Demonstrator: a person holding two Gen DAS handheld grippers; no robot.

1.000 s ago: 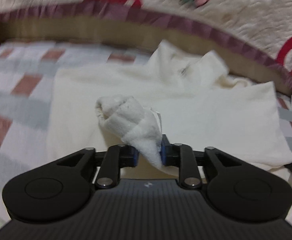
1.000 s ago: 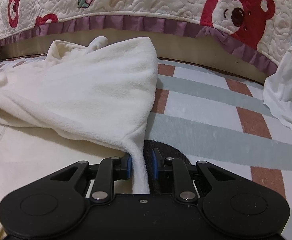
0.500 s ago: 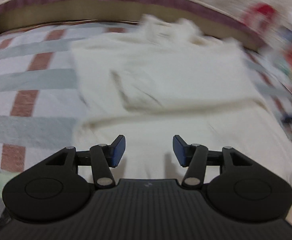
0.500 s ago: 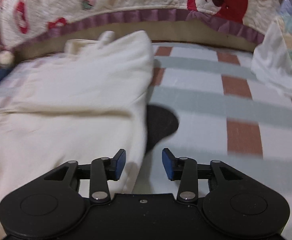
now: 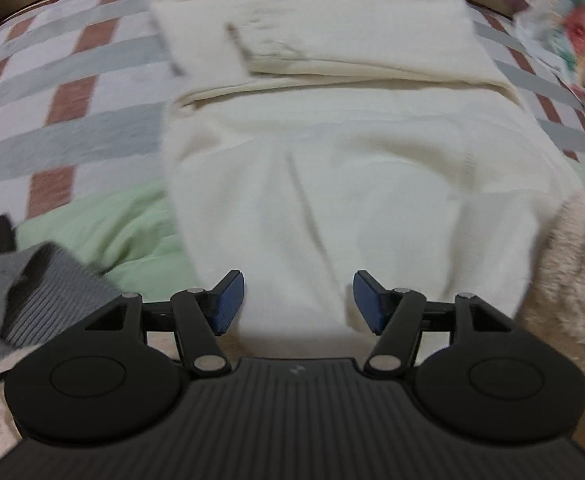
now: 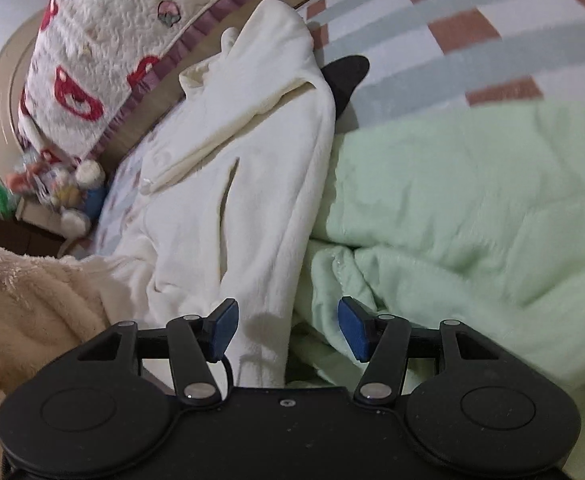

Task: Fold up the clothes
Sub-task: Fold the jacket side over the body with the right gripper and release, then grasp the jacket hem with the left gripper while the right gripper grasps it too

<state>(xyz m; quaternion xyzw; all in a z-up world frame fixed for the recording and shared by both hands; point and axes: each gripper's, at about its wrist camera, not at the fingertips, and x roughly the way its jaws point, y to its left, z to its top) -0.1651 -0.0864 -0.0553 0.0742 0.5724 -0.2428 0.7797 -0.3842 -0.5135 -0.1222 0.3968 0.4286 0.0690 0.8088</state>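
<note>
A cream fleece garment (image 5: pixel 344 152) lies flat on the checked bed cover (image 5: pixel 64 92), its sleeves folded across the upper part. My left gripper (image 5: pixel 296 300) hovers over the garment's near hem, jaws opening, with no cloth pressed between the blue pads. In the right wrist view the same garment (image 6: pixel 236 184) runs up the picture. My right gripper (image 6: pixel 286 328) hangs above its right edge, jaws opening, and grips nothing.
A pale green blanket (image 6: pixel 472 216) lies right of the garment. Beige fluffy fabric (image 6: pixel 24 292) sits at the near left, grey striped cloth (image 5: pixel 48 284) by the left gripper. A bear-print quilted headboard cover (image 6: pixel 104 44) and plush toys (image 6: pixel 68 192) stand behind. A dark object (image 6: pixel 346 74) pokes out beside the garment.
Both grippers let go of the sleeve cloth they pinched a second ago and opened. Both pulled back toward the garment's near end, and the right view has rolled.
</note>
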